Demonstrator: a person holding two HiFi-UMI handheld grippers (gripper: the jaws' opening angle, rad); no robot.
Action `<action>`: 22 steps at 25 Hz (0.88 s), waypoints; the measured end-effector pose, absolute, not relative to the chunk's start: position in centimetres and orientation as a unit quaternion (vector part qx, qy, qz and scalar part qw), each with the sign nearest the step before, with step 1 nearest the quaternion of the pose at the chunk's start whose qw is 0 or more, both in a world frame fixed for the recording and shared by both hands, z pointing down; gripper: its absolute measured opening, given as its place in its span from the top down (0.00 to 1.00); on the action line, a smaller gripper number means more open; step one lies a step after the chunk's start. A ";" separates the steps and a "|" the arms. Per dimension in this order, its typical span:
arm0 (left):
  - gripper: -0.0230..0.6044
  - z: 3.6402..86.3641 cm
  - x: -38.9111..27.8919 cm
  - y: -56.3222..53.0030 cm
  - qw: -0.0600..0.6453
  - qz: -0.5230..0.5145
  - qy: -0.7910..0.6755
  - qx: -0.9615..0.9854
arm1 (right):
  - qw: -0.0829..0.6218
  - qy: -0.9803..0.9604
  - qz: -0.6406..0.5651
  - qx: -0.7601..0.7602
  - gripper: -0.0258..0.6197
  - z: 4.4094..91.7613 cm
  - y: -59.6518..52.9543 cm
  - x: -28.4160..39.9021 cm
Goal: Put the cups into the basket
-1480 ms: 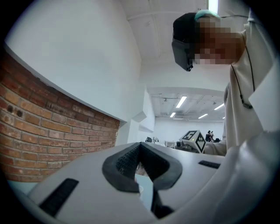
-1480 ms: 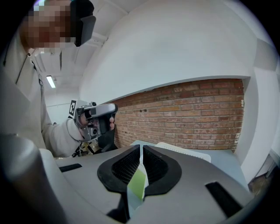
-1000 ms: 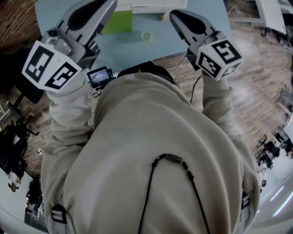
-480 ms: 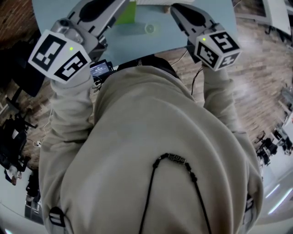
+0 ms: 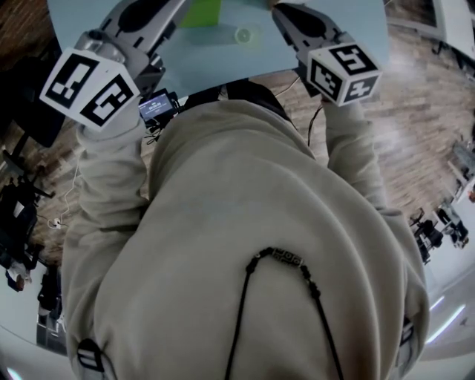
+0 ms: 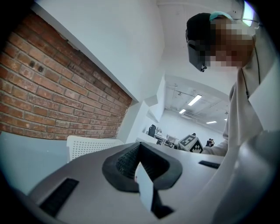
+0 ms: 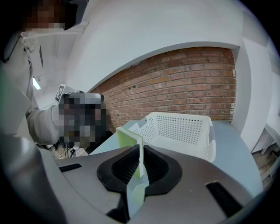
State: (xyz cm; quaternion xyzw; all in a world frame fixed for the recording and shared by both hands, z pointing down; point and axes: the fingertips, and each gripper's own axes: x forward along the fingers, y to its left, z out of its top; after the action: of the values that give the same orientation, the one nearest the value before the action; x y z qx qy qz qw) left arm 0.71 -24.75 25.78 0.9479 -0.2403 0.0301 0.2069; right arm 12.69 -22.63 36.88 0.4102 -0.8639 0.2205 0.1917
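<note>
A small clear cup stands on the light blue table, between the two grippers. My left gripper reaches in from the upper left, and its tips are cut off by the frame's top edge. My right gripper points at the table just right of the cup. In both gripper views the jaws meet with only a thin slit, so the left gripper and the right gripper are shut with nothing held. A white perforated basket sits ahead of the right gripper; the basket also shows in the left gripper view.
A green box stands on the table left of the cup; the green box is beside the basket. A brick wall backs the table. The person's hooded torso fills most of the head view.
The table, cup and green box have slid toward the top of the head view. Both marker cubes shifted slightly and the left one rolled. Both grippers stay shut.
</note>
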 end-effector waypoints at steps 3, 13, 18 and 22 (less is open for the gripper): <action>0.97 25.7 0.4 -24.5 0.214 0.039 -0.250 0.943 | 0.196 -0.865 0.235 0.399 0.93 37.7 -22.3 12.3; 0.97 26.4 -1.6 -22.7 0.234 0.070 -0.262 0.934 | 0.225 -0.861 0.259 0.377 0.81 40.6 -20.8 10.5; 0.97 26.5 -2.6 -22.5 0.243 0.070 -0.274 0.928 | 0.241 -0.857 0.268 0.369 0.74 41.9 -20.2 10.2; 0.97 26.2 -3.0 -22.4 0.245 0.069 -0.281 0.925 | 0.255 -0.856 0.276 0.354 0.70 43.1 -19.8 9.9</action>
State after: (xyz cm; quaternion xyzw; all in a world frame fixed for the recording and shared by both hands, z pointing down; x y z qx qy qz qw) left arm -2.96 -22.45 26.25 0.9254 -0.2809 0.0688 0.2451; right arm 9.90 -19.77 43.12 0.3540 -0.8564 0.2765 0.2546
